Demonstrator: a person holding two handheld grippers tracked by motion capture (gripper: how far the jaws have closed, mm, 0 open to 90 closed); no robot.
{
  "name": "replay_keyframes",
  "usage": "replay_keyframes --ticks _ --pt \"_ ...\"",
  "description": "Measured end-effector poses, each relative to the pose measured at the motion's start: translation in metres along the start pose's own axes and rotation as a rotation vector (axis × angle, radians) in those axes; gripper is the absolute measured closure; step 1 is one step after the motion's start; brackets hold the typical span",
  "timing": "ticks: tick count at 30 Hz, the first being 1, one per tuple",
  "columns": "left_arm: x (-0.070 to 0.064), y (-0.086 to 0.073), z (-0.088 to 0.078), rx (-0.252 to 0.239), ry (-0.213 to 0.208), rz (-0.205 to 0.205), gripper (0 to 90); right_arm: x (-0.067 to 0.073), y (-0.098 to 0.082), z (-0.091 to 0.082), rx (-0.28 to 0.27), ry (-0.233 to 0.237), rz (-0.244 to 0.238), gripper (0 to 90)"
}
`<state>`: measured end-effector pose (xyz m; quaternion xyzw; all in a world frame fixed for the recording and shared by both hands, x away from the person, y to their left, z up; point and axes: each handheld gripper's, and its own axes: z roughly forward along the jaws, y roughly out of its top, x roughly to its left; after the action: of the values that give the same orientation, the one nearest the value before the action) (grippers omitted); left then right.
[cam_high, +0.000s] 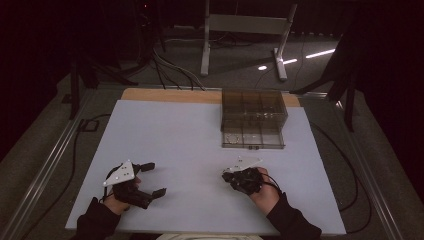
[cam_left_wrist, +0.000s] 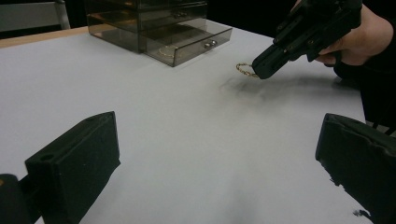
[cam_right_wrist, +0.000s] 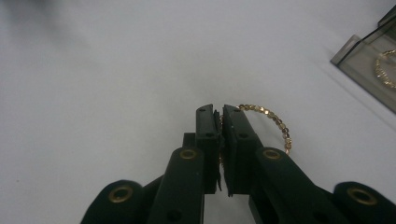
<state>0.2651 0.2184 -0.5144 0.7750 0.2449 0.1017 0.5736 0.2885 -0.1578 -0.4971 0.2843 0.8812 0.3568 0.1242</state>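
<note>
Your right gripper (cam_right_wrist: 218, 116) pinches a gold beaded bracelet (cam_right_wrist: 273, 122) just above the white table (cam_high: 175, 145), near the smoky drawer box (cam_high: 254, 119) (bottom drawer open). Likely light, limp, slippery; grip across the beads. Small faceted gold loop. Left gripper (cam_high: 150, 179) spread, empty.

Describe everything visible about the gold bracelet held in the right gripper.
The gold bracelet is a thin ring of small faceted, metallic-looking beads. The right gripper has its jaws shut on one part of it, and the free part arcs out to one side of the jaws. In the left gripper view it hangs at the jaw tips just above the white table, in front of the smoky clear drawer box.
</note>
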Motion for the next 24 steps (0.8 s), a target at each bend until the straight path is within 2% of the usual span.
replay_keyframes --ticks 16,24 --pt "0.000 0.000 0.000 0.001 0.000 -0.002 0.7 -0.009 0.015 -0.007 -0.034 -0.019 -0.005 85.8" --pt "0.000 -0.001 0.001 0.009 -0.002 0.001 0.7 -0.018 0.022 -0.010 -0.051 -0.029 0.011 85.8"
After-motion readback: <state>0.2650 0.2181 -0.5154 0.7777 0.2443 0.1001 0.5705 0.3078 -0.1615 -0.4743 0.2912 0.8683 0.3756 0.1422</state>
